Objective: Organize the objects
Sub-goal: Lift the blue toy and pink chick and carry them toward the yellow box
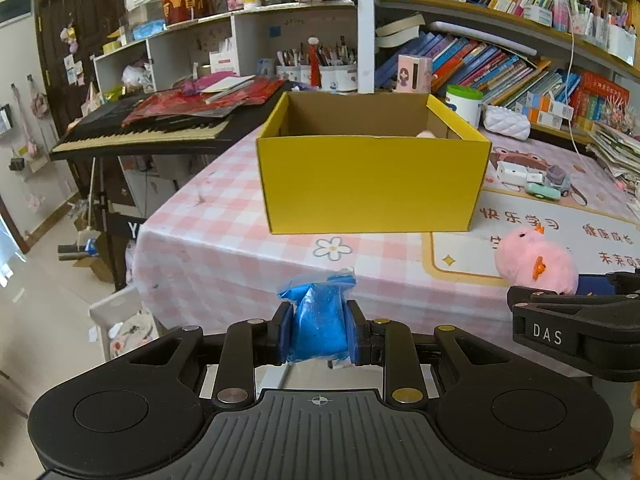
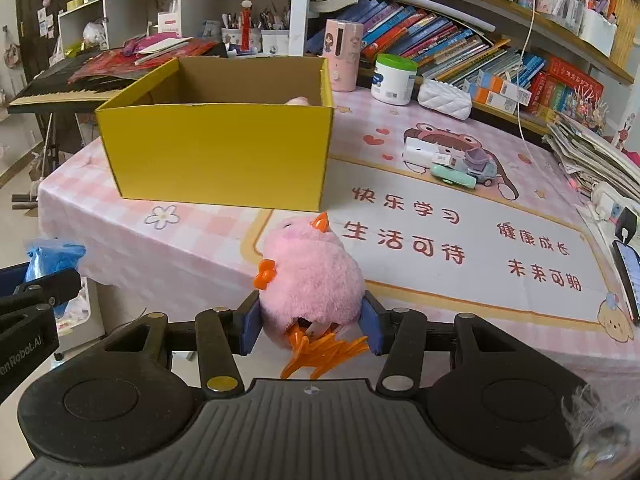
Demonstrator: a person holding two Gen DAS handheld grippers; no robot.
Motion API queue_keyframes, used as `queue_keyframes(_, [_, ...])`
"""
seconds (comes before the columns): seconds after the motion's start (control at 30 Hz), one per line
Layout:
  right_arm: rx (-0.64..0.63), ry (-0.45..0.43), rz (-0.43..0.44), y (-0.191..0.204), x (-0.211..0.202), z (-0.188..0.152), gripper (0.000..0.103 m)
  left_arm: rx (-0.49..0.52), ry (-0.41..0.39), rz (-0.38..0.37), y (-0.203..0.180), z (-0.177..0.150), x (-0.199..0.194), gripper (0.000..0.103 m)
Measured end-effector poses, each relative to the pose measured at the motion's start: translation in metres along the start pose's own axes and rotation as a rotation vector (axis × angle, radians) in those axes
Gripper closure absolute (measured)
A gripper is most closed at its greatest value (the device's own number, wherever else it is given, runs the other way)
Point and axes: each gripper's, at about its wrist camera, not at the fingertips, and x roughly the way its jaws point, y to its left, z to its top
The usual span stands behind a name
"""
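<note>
Clamped in our left tool (image 1: 319, 330), the blue bag (image 1: 318, 320), like the right tool's (image 2: 310, 322) pink chick (image 2: 312, 276), may snag the yellow box (image 1: 372, 180) rim.

Crowded bookshelves (image 1: 500, 40) behind pink checked table (image 1: 208, 240); keyboard (image 1: 140, 132) left; tiled floor (image 1: 48, 300).

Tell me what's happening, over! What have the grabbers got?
Left gripper shut on blue bag. Right gripper shut on pink chick toy. Both short of the yellow box, open top, something pink already inside. Nothing blocking.
</note>
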Motion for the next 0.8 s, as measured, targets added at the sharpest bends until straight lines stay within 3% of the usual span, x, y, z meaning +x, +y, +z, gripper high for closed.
queue_keyframes(0.8, [-0.052,-0.009,0.021,0.023,-0.01,0.004,0.056,-0.023,-0.025,0.001,0.018,-0.002,-0.007,0.078])
